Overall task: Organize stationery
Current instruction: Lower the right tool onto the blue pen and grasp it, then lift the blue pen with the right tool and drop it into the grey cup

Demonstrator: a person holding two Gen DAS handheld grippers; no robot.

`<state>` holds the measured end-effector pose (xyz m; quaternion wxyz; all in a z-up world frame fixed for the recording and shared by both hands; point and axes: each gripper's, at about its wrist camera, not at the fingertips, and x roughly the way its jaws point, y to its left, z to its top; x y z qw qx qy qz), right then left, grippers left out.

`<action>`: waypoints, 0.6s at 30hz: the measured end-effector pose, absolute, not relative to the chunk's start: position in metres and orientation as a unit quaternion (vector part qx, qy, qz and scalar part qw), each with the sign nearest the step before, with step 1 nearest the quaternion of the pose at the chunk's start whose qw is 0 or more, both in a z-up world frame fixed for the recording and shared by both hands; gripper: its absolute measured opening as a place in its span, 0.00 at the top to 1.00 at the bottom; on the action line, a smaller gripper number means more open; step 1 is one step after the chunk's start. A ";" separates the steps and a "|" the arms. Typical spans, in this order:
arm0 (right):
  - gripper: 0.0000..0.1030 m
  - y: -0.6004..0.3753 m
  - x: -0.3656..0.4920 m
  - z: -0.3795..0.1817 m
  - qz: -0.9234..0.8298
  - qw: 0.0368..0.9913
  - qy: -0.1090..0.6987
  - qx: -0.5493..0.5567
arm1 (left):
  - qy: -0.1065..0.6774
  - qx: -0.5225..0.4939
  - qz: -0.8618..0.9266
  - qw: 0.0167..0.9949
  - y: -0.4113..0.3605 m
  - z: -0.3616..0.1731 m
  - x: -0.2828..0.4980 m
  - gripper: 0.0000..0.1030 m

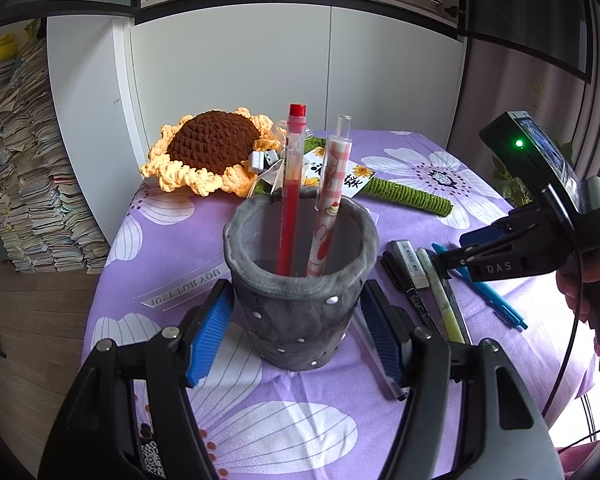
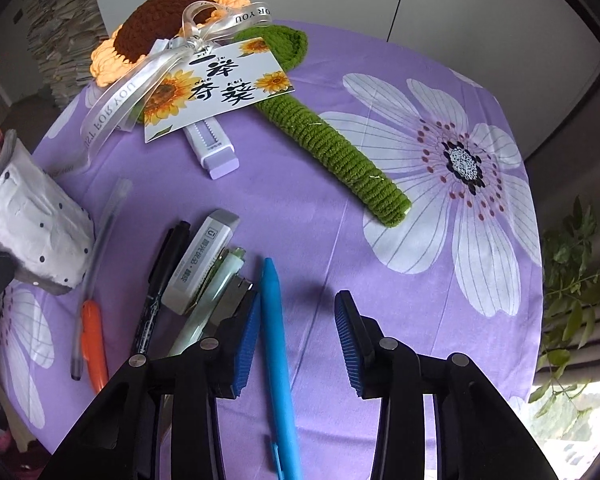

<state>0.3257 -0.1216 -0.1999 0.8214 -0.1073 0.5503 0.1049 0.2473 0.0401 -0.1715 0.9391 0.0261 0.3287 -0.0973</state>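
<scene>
A grey dotted pen holder (image 1: 300,300) stands upright on the purple tablecloth, holding a red pen (image 1: 292,184) and a pink patterned pen (image 1: 328,208). My left gripper (image 1: 296,332) is open, its blue pads on either side of the holder, not clearly touching. My right gripper (image 2: 300,340) is open above a blue pen (image 2: 278,344) that lies between its pads, close to the left one. Beside the blue pen lie a pale green pen (image 2: 212,304), a white eraser (image 2: 200,260), a black marker (image 2: 156,288), a clear pen (image 2: 96,264) and an orange carrot-shaped item (image 2: 94,348).
A crochet sunflower (image 1: 208,152) with a green stem (image 2: 340,152), ribbon and a card (image 2: 216,84) lies at the table's far side. A lilac correction-tape case (image 2: 212,148) lies by the card. White cabinets stand behind; stacked papers (image 1: 24,168) at left; a plant (image 2: 580,280) at right.
</scene>
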 end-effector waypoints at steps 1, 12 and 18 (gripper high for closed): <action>0.62 -0.122 0.328 -0.200 0.103 0.822 0.550 -0.108 | 0.329 0.026 -0.097 0.939 0.040 -0.172 0.247 0.38; 0.89 -0.114 0.334 -0.196 0.112 0.817 0.555 -0.112 | 0.329 0.025 -0.097 0.939 0.040 -0.171 0.248 0.38; 0.89 -0.123 0.310 -0.155 0.124 0.845 0.515 -0.075 | 0.328 0.023 -0.097 0.939 0.040 -0.172 0.248 0.38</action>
